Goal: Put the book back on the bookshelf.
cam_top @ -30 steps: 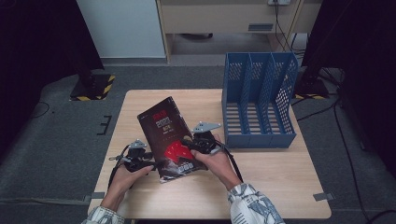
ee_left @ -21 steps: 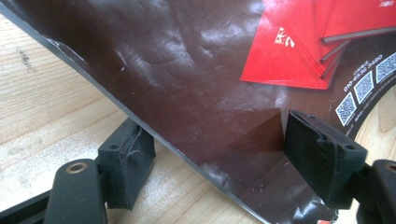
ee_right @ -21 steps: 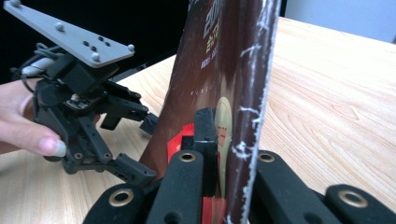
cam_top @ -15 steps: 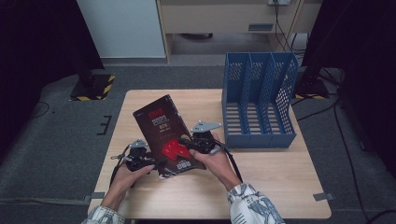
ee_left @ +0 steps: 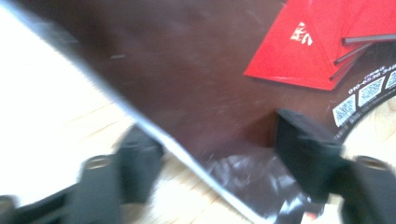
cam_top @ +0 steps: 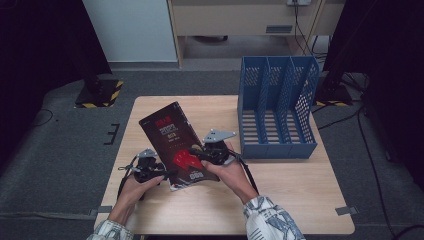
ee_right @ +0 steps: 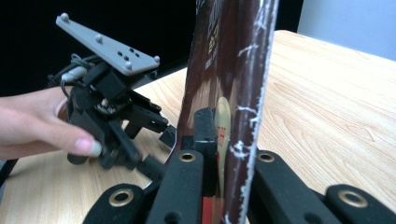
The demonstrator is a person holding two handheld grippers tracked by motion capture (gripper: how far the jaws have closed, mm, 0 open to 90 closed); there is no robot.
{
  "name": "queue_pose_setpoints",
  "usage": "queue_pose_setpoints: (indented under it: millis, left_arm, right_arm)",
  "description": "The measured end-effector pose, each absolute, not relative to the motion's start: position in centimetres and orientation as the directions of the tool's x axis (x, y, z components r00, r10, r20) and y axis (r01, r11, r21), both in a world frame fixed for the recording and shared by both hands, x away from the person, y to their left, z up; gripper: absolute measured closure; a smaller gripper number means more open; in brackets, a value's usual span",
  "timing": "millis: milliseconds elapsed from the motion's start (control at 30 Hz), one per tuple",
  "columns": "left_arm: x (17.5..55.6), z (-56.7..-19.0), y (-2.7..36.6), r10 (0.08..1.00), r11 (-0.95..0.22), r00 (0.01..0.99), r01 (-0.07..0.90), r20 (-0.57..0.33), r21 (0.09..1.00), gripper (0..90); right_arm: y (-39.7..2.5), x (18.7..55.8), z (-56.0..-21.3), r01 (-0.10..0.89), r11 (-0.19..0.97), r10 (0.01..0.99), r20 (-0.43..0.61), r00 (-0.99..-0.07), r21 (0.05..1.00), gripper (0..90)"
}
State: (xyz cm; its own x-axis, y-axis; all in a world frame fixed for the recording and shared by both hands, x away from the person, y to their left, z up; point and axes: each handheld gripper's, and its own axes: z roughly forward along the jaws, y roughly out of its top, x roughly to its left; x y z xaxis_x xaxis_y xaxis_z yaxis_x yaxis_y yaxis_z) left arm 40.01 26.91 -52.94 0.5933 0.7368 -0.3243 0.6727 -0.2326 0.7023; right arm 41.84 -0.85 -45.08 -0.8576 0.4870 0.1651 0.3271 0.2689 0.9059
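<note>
A dark-covered book (cam_top: 177, 146) is held tilted above the tabletop (cam_top: 280, 185), its near edge pinched in the right tool (cam_top: 214, 148), whose jaws are clamped on the cover and pages. The left tool (cam_top: 150, 167) straddles the book's lower corner with jaws spread, not yet gripping. The step in hand appears to be lifting the book upright; next it likely needs turning spine-down and carrying right to the blue file rack (cam_top: 278, 107).
</note>
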Motion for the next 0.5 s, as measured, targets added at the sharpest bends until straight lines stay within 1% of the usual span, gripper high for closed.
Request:
queue_pose_setpoints:
  millis: [100,167,233,333,500]
  left_arm:
    - [39.9,-52.75,27.03,0.746,-0.238,0.584,0.681,-0.319,0.692,59.4]
    - [39.87,-52.62,27.14,0.748,-0.225,0.575,0.689,-0.33,0.689,72.2]
    - [39.83,-52.45,27.28,0.746,-0.206,0.566,0.697,-0.351,0.686,79.9]
    - [39.86,-52.32,27.38,0.745,-0.192,0.558,0.705,-0.366,0.683,84.6]
    - [39.81,-52.02,27.17,0.75,-0.21,0.564,0.699,-0.346,0.684,85.9]
  right_arm:
    - [-0.96,41.83,-45.26,0.328,0.268,0.49,0.165,-0.856,0.906,87.0]
    - [-1.06,41.87,-45.4,0.327,0.275,0.495,0.158,-0.854,0.904,87.0]
    - [-1.22,41.96,-45.48,0.326,0.276,0.502,0.154,-0.851,0.904,87.0]
    - [-1.44,42.1,-45.53,0.321,0.277,0.504,0.147,-0.851,0.906,87.0]
    - [-1.62,42.11,-45.44,0.299,0.303,0.5,0.116,-0.858,0.905,86.5]
